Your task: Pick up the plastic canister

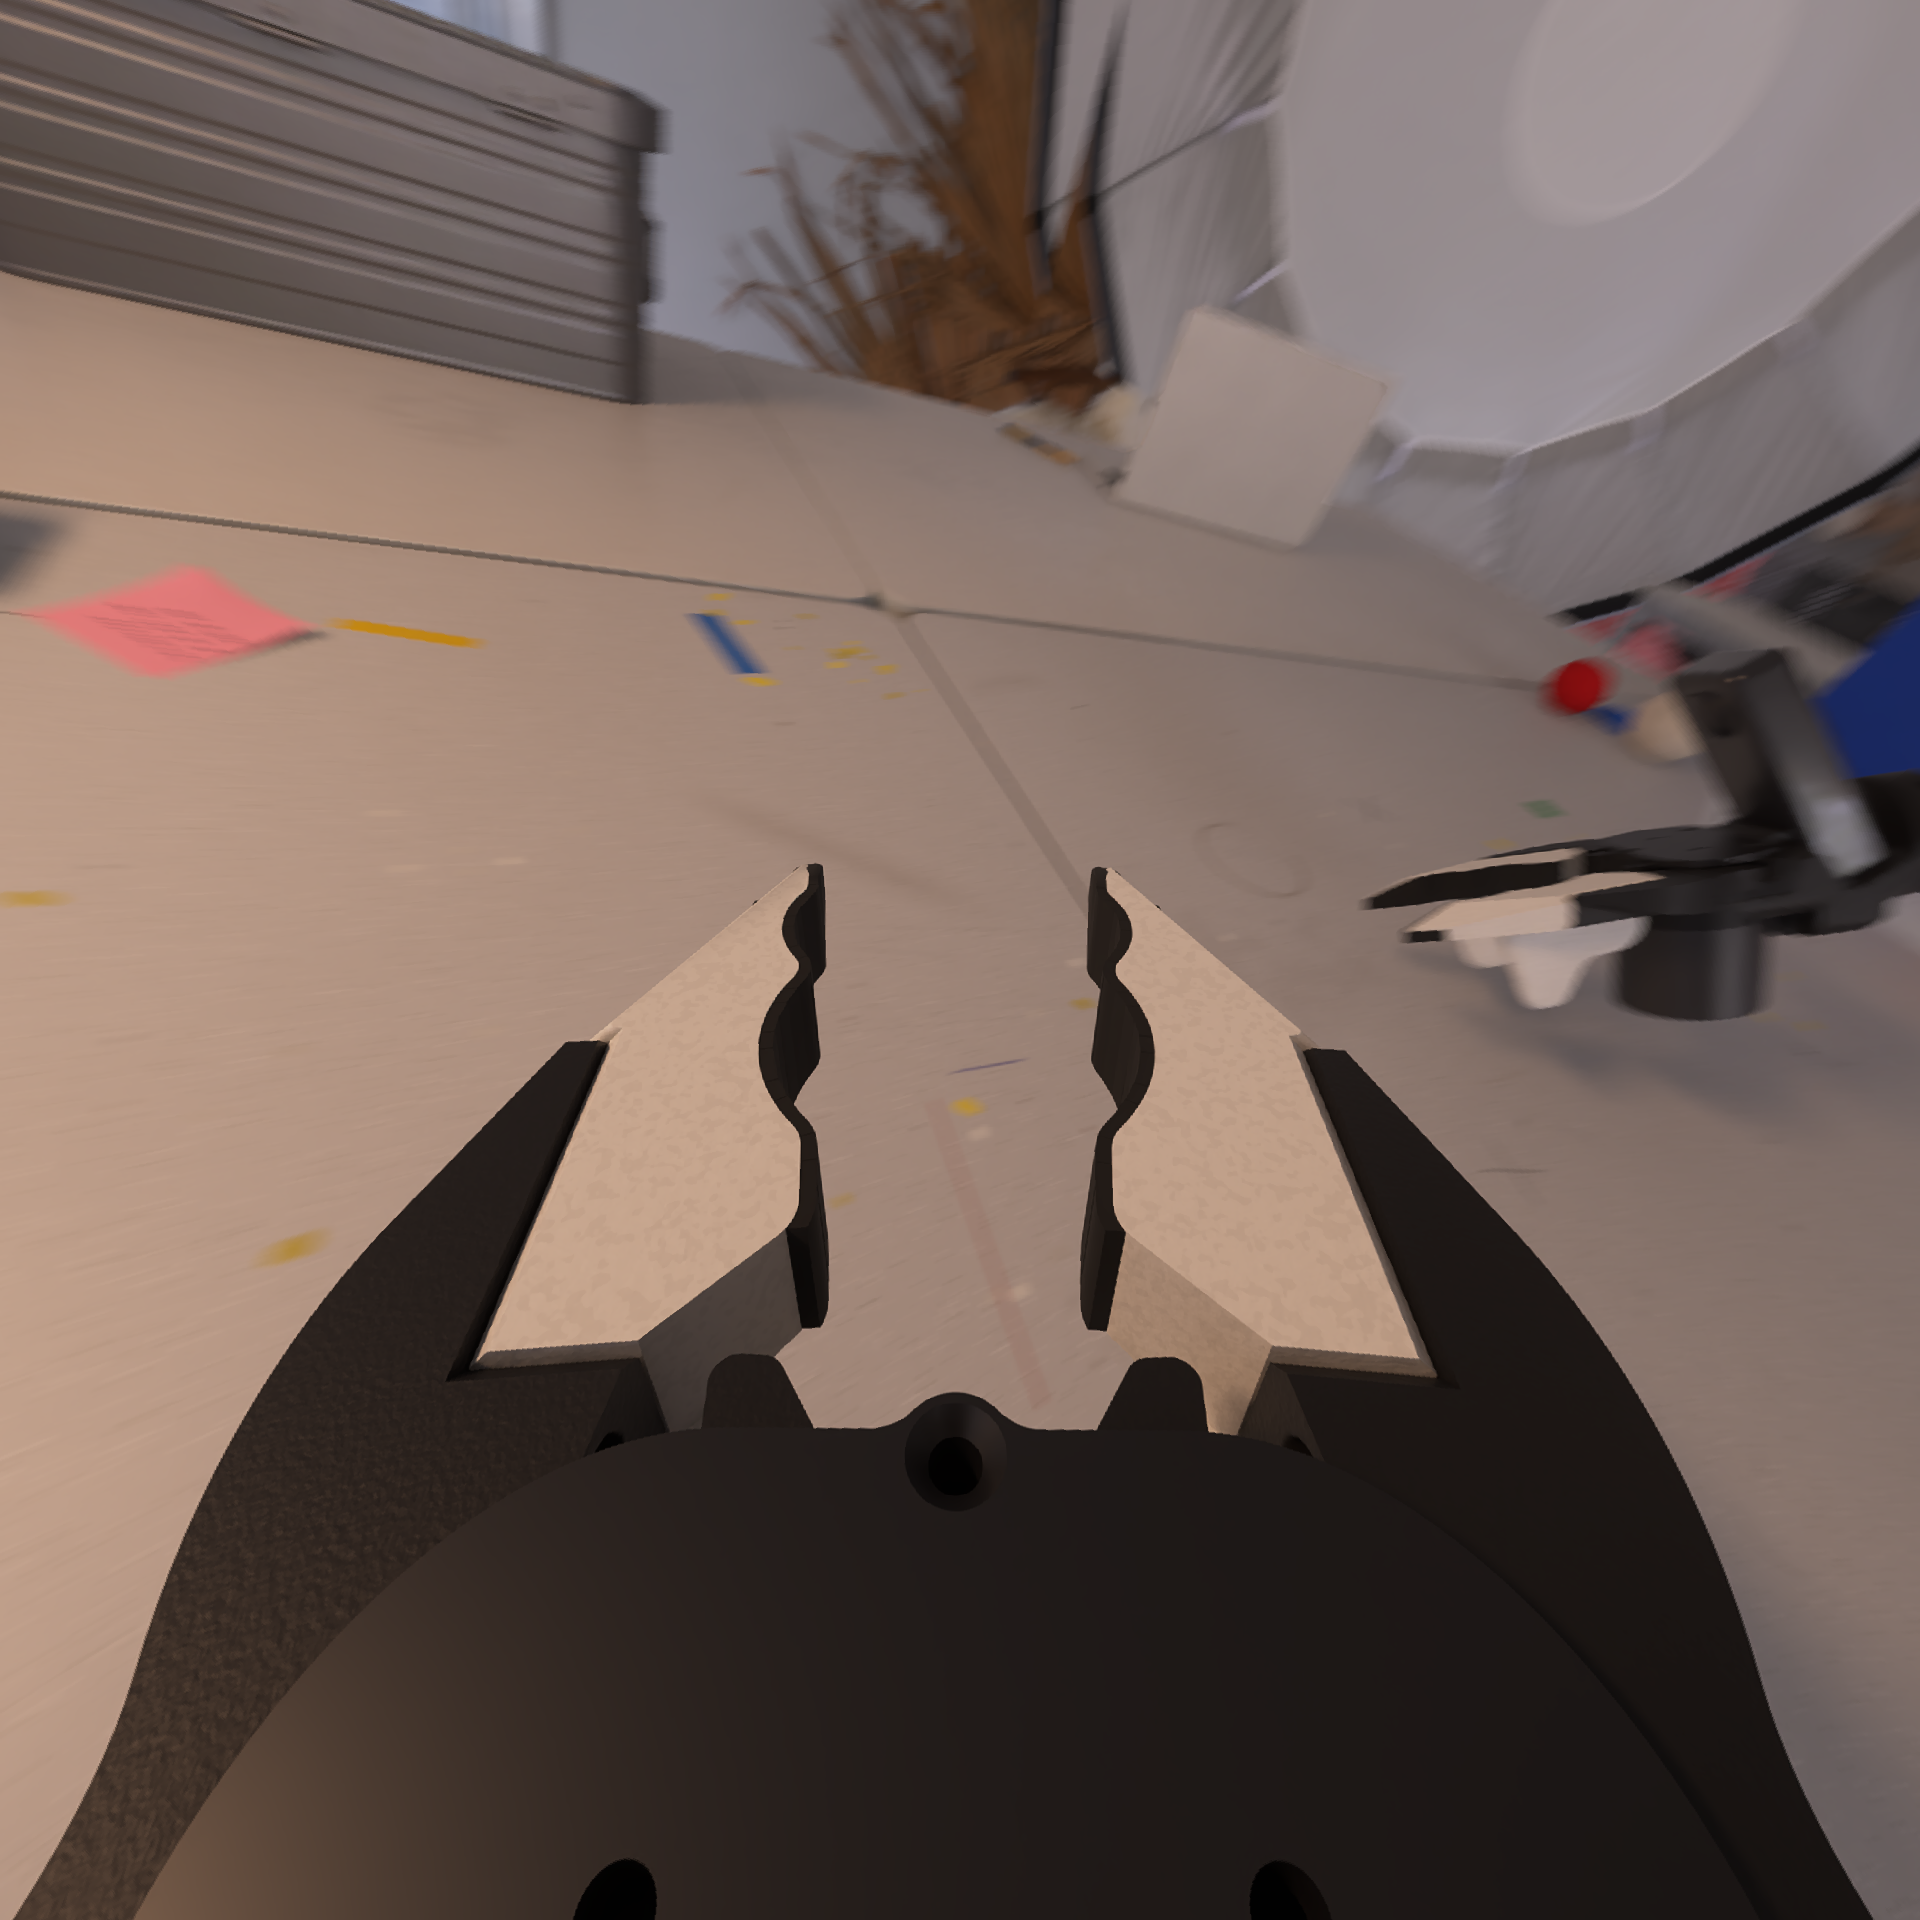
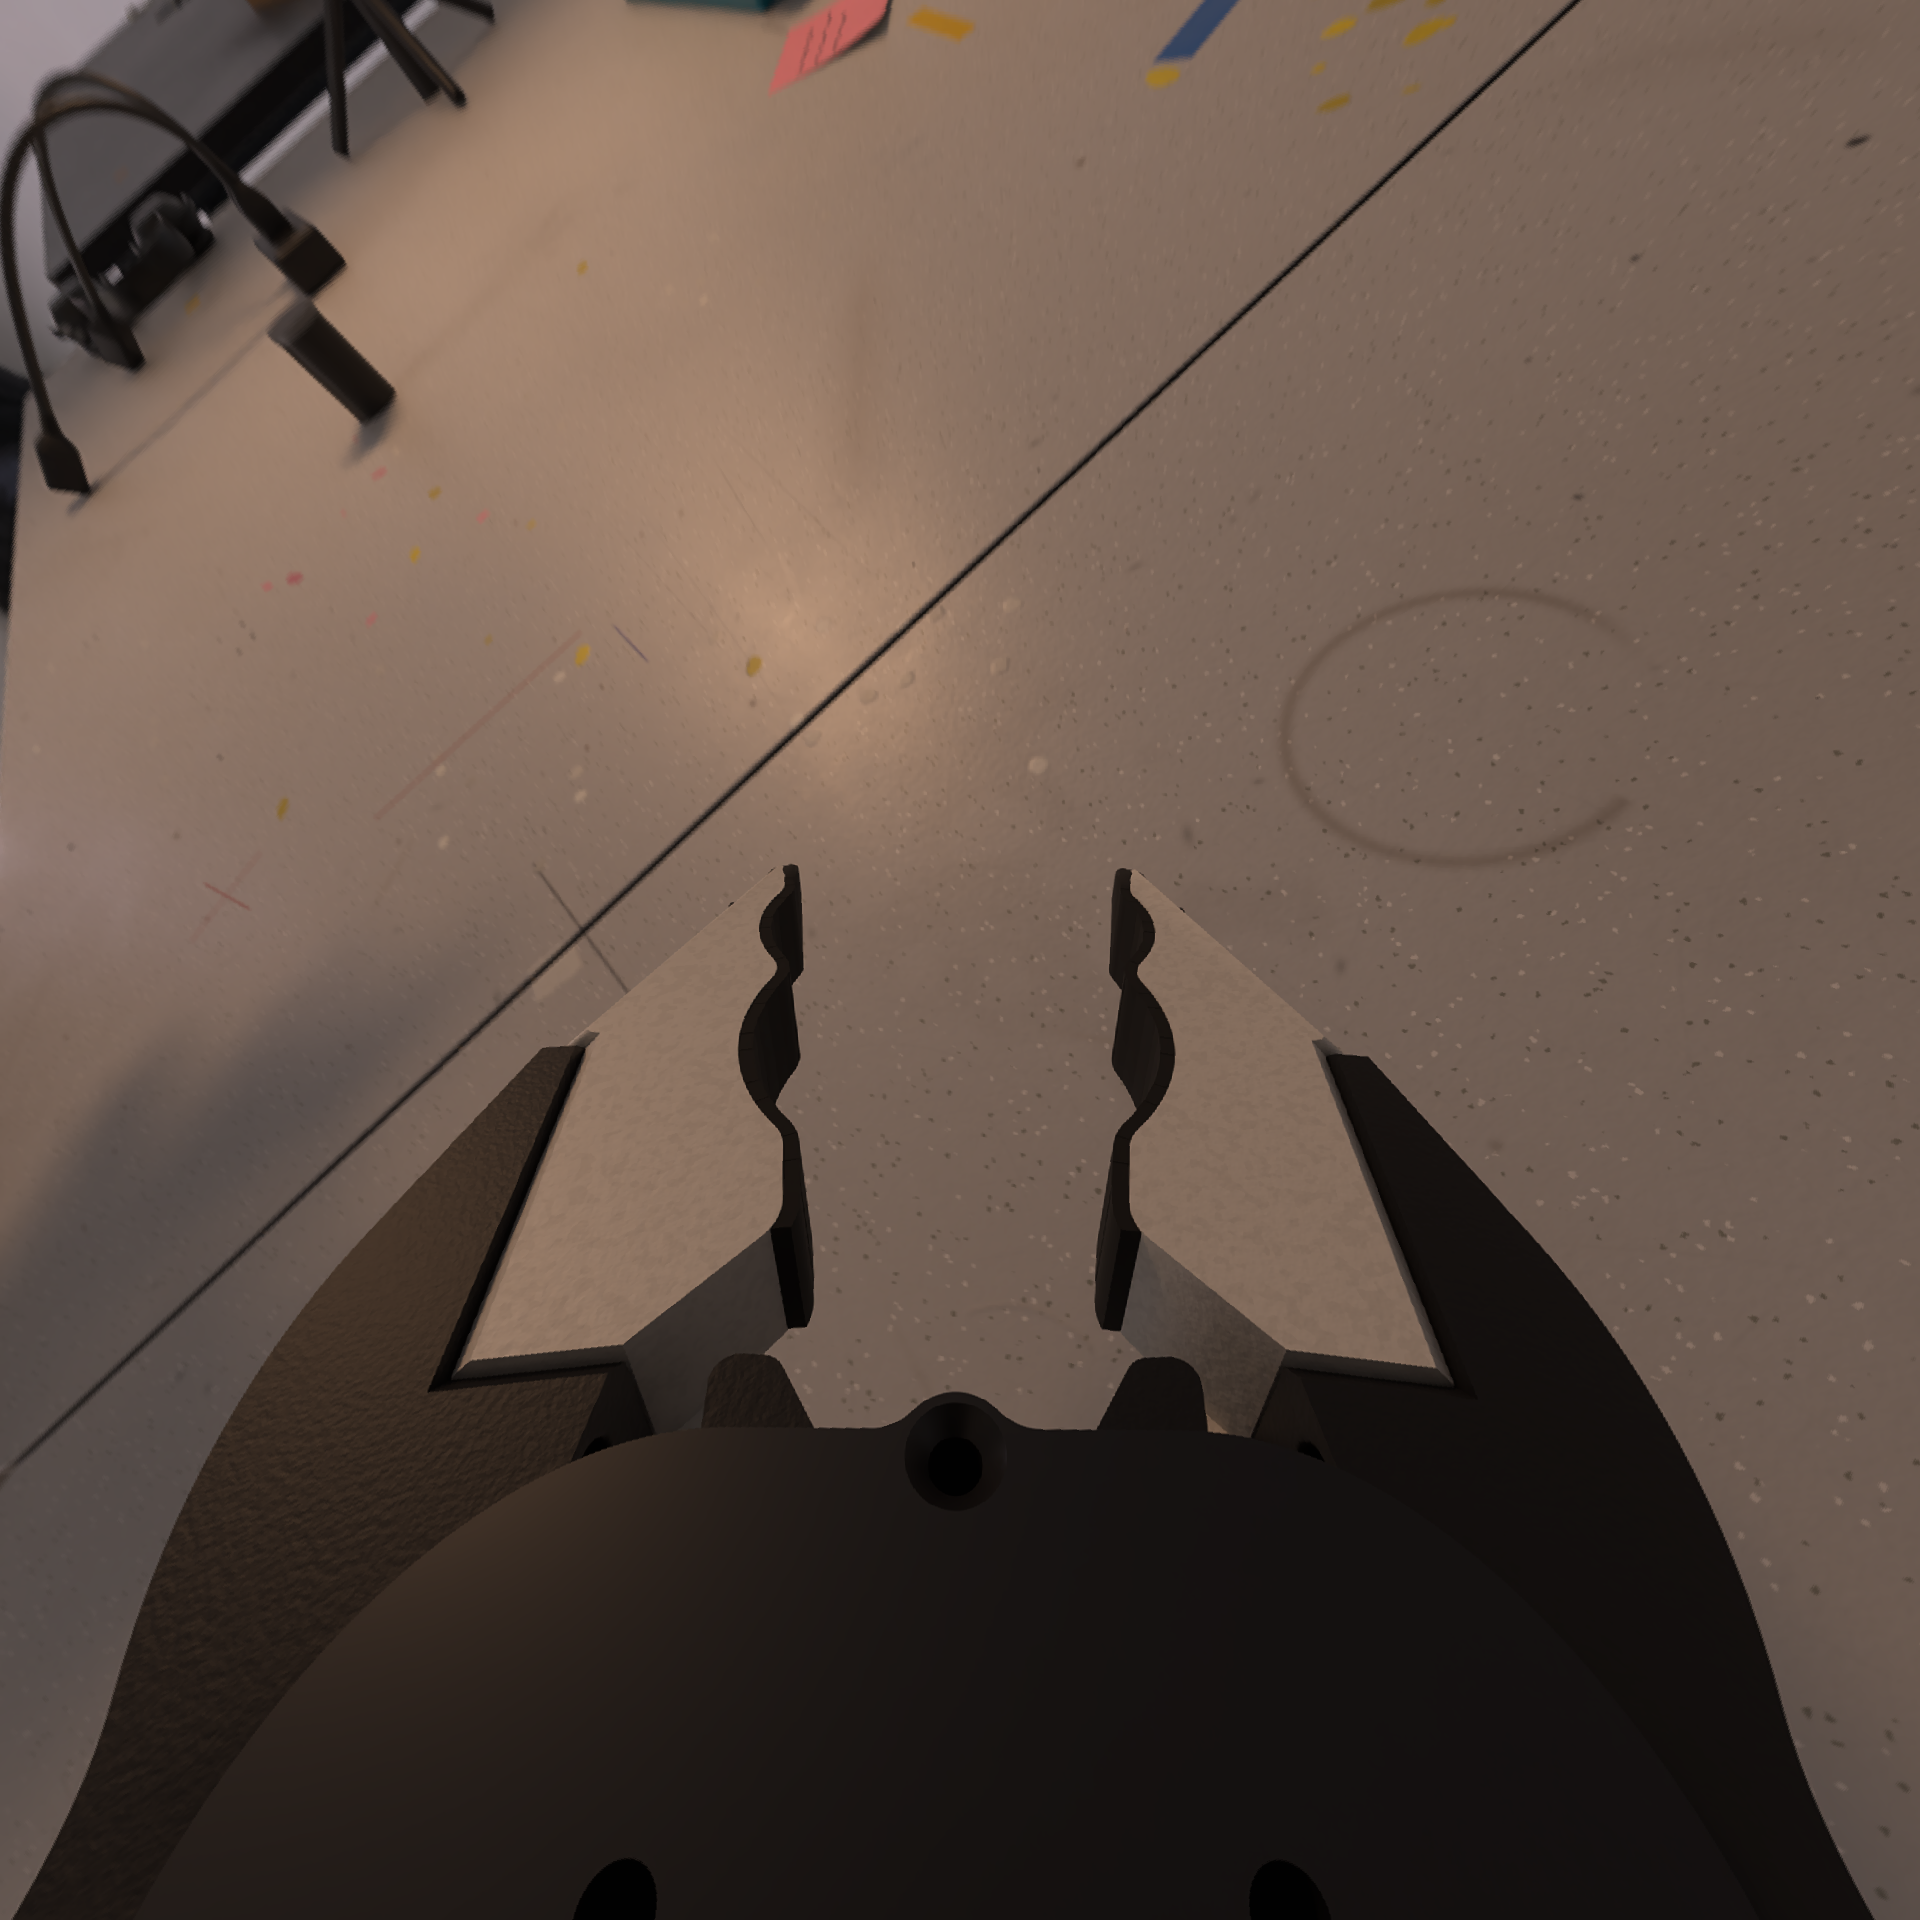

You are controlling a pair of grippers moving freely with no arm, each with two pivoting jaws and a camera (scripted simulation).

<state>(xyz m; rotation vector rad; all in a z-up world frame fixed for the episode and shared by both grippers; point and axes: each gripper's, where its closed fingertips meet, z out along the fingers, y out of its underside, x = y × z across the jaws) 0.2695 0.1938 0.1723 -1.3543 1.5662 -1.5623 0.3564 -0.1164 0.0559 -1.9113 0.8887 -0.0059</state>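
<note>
My left gripper [image 1: 956, 883] is open and empty, low over a beige table [image 1: 416, 935]. My right gripper [image 2: 956, 883] is open and empty, pointing down at the table [image 2: 1558, 312]. It also shows at the right edge of the left wrist view [image 1: 1387, 920], blurred, just above the table. I see no clear plastic canister. A small blurred white object [image 1: 1662, 732] next to a red round thing [image 1: 1577, 686] sits far right, behind the right gripper; I cannot tell what it is.
A grey ribbed case [image 1: 312, 208] stands at the back left, with dried brown plants [image 1: 966, 260] and a white box [image 1: 1247, 426] behind. A pink note [image 1: 166, 618] and tape marks lie on the table. Black devices with cables [image 2: 156, 260] sit at the upper left; a faint ring mark [image 2: 1455, 727] shows nearby.
</note>
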